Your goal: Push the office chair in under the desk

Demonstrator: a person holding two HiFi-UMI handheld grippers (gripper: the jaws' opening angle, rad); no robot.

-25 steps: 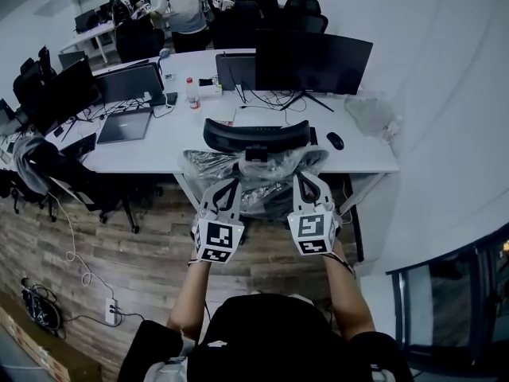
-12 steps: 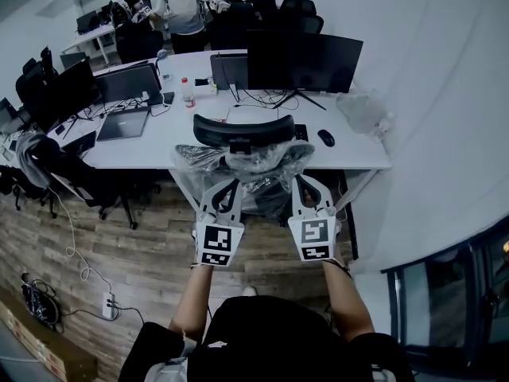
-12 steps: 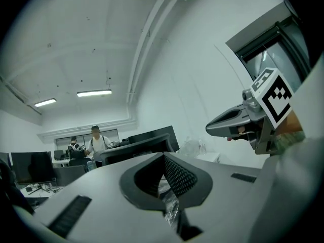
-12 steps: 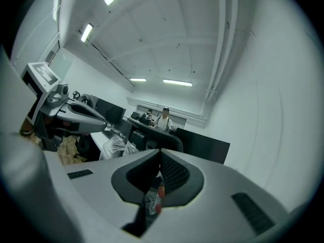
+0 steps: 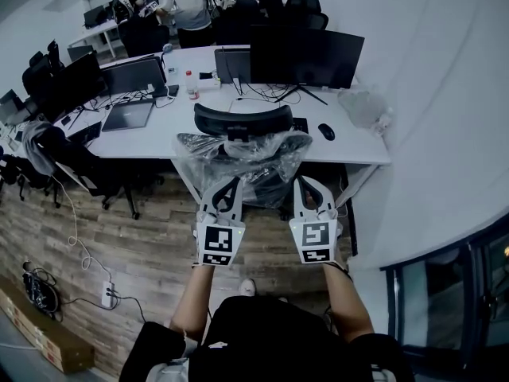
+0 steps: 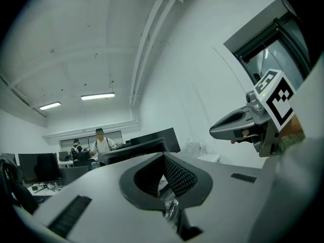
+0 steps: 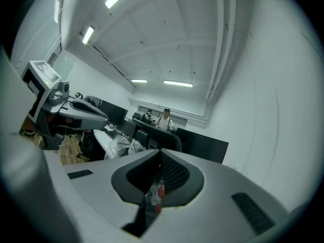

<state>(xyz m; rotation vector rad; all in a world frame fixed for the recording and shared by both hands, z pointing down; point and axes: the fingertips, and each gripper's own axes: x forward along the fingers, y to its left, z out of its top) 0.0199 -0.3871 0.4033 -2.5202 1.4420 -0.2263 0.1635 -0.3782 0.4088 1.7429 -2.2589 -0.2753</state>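
The left claw and right claw, jaws closed together, are pressing against the plastic-wrapped office chair, which is standing at the near edge of the tabletop.

- Black top, lower centre of the head view, with black sleeves at both lower corners.
- Left gripper and right gripper: pale grey shells, dark inner jaw faces.
- Each carries a white cube with black square markers.
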